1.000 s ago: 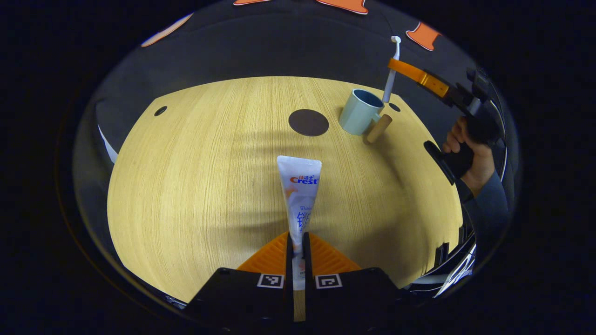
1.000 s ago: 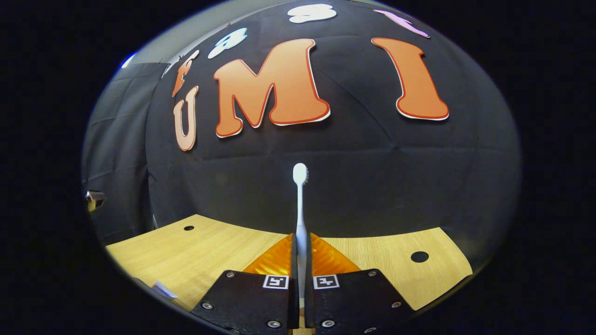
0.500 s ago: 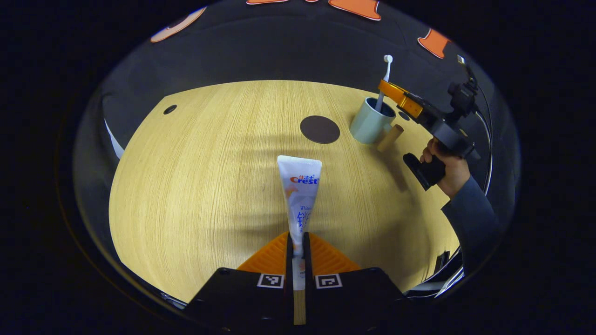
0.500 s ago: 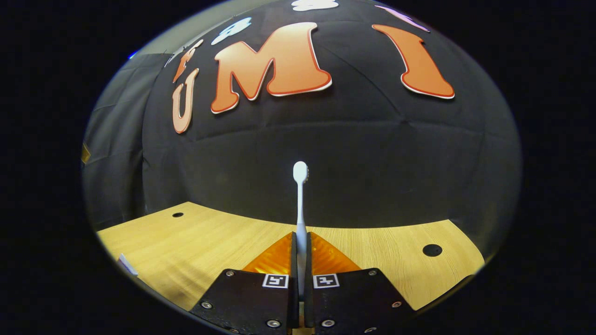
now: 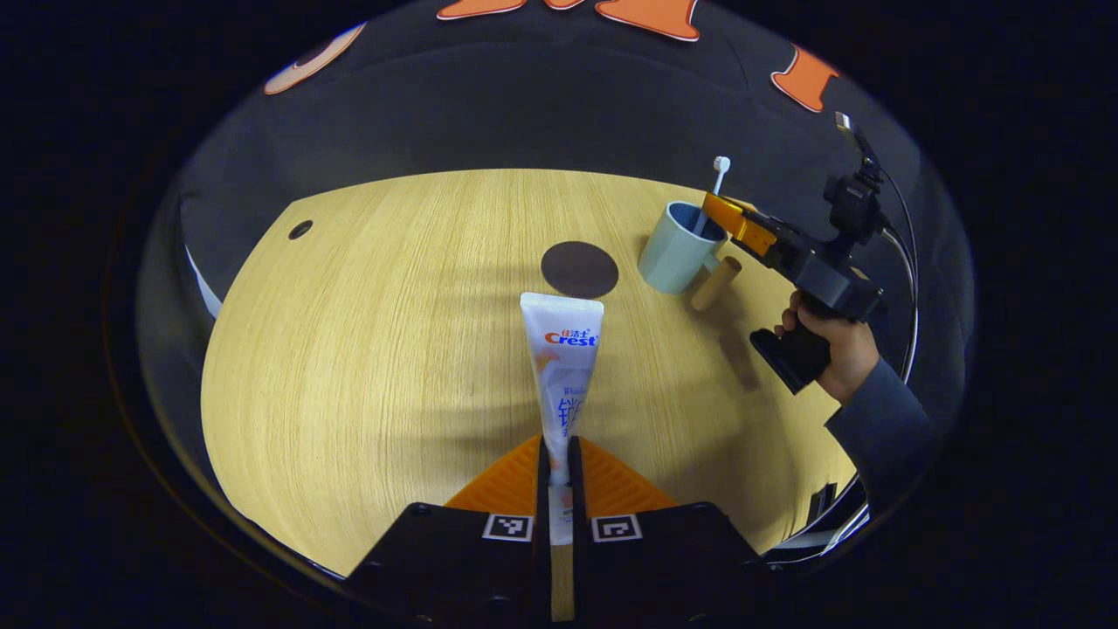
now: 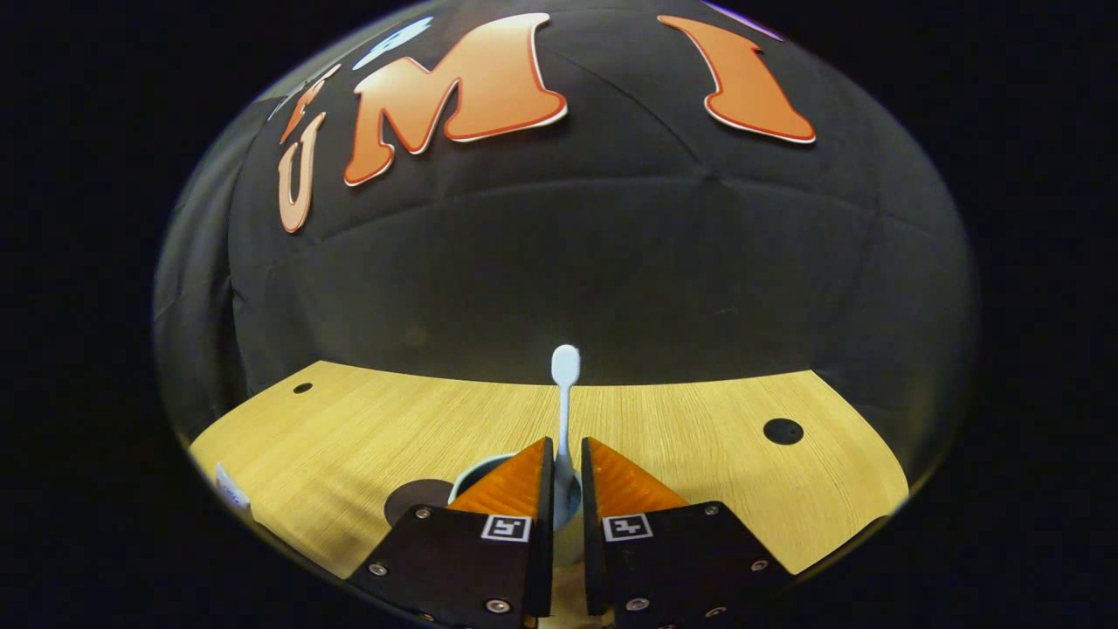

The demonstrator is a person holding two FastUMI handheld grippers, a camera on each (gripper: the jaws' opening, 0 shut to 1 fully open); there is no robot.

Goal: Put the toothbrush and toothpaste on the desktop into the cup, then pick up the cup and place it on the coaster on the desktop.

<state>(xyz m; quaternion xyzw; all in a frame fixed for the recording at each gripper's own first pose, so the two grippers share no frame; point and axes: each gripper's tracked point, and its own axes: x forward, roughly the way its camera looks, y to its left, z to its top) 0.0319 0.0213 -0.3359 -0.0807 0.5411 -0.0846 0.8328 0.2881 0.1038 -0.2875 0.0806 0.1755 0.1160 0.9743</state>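
My left gripper (image 5: 559, 444) is shut on the lower end of a white toothpaste tube (image 5: 562, 349), held above the wooden desktop (image 5: 376, 349). Beyond the tube lies a dark round coaster (image 5: 579, 269), with a pale blue cup (image 5: 674, 253) to its right. In the right gripper view, my right gripper (image 6: 567, 447) hangs right over the cup (image 6: 476, 467). Its jaws stand slightly apart around a white toothbrush (image 6: 564, 384), which stands in the cup. The toothbrush (image 5: 721, 166) leans out of the cup beside the right gripper (image 5: 729, 218).
The cup has a wooden handle (image 5: 715, 283) pointing toward the person's hand (image 5: 834, 345). The coaster (image 6: 415, 500) sits left of the cup. Small dark holes (image 6: 783, 430) mark the desktop near its far corners. The booth's black wall rises behind the table.
My right gripper came down over the cup and parted its jaws a little; the toothbrush slid lower and now stands in the cup. The left gripper still holds the toothpaste in place.
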